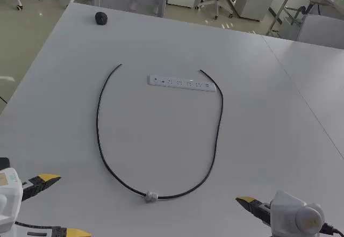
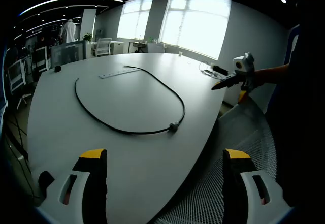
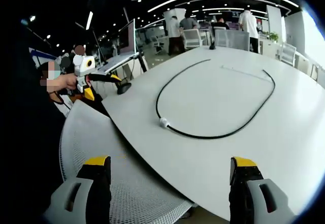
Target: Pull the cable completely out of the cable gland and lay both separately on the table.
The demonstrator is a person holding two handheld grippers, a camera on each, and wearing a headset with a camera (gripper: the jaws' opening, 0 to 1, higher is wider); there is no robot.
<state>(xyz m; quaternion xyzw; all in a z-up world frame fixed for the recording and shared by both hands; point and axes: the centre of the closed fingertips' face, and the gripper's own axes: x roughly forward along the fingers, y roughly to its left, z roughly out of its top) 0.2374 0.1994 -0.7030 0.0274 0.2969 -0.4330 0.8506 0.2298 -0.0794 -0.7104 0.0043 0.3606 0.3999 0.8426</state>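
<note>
Your left tool (image 2: 164, 154) had its jaws spread wide with nothing between them. It hung at the near left side of the white table (image 1: 258, 129). Your right tool (image 3: 170, 161) was spread just as wide and held nothing, off the table's near right side. In each gripper view the other tool showed across the gap, well apart from its partner.

The black cable (image 1: 97, 120) lay flat on the table in a long U, open toward the far side. Its two loose ends pointed away from you. The pale cable gland (image 1: 151, 196) sat on the cable at the bottom of the U, the part of the loop closest to you. It lay between the two tools, and neither tool touched it or the cable.

A white power strip (image 1: 181, 83) lay across the mouth of the U. The cable's right-hand end ran by the strip's right end; I could not tell whether they touched. A small black object (image 1: 101, 18) rested near the far edge. A white mesh chair (image 3: 117, 183) stood below your right tool.
</note>
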